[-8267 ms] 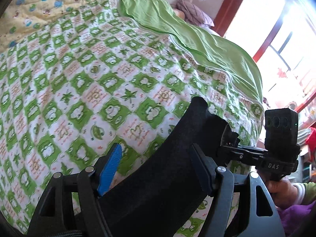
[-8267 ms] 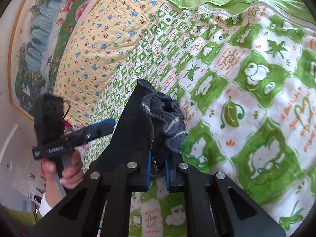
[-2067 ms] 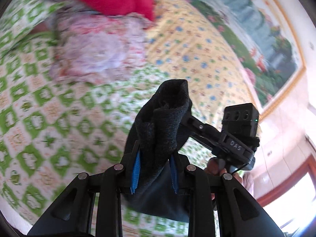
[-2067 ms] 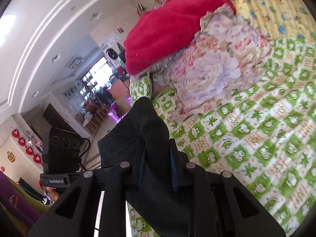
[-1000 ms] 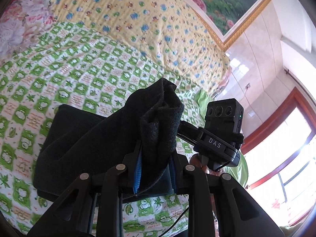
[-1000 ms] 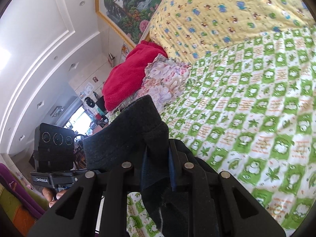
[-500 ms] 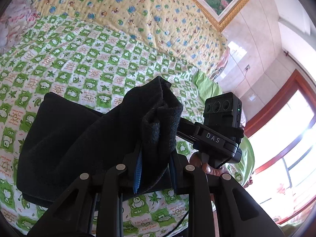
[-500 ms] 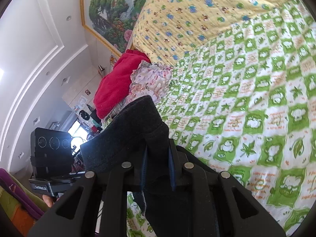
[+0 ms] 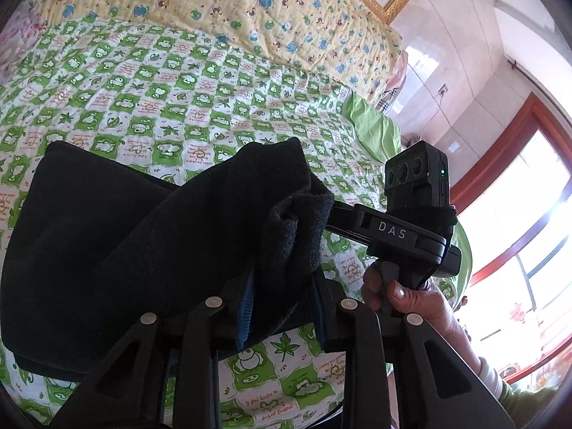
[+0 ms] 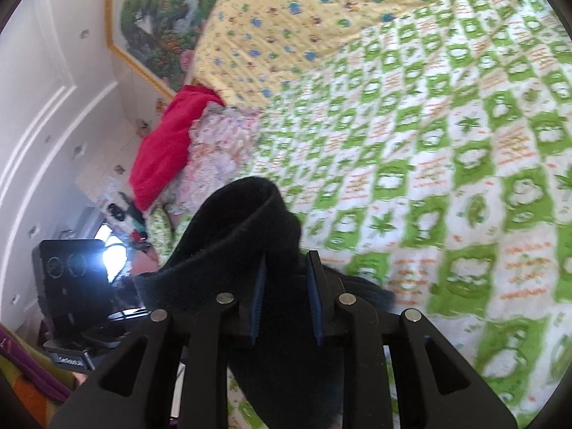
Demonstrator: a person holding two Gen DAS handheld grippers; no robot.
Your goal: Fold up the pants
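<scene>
The dark pants lie partly folded on the green-and-white checked quilt. My left gripper is shut on a bunched edge of the pants and holds it above the folded part. My right gripper is shut on another edge of the pants, lifted off the quilt. In the left wrist view the right gripper's body and the hand holding it sit just to the right. In the right wrist view the left gripper's body is at the lower left.
A yellow patterned quilt lies at the far side of the bed. A red blanket and floral bedding are piled at one end. A green sheet and a bright window are toward the right.
Both grippers have swung with the pants edge across the bed and come lower. More of the pants now lies flat on the quilt under the held edge.
</scene>
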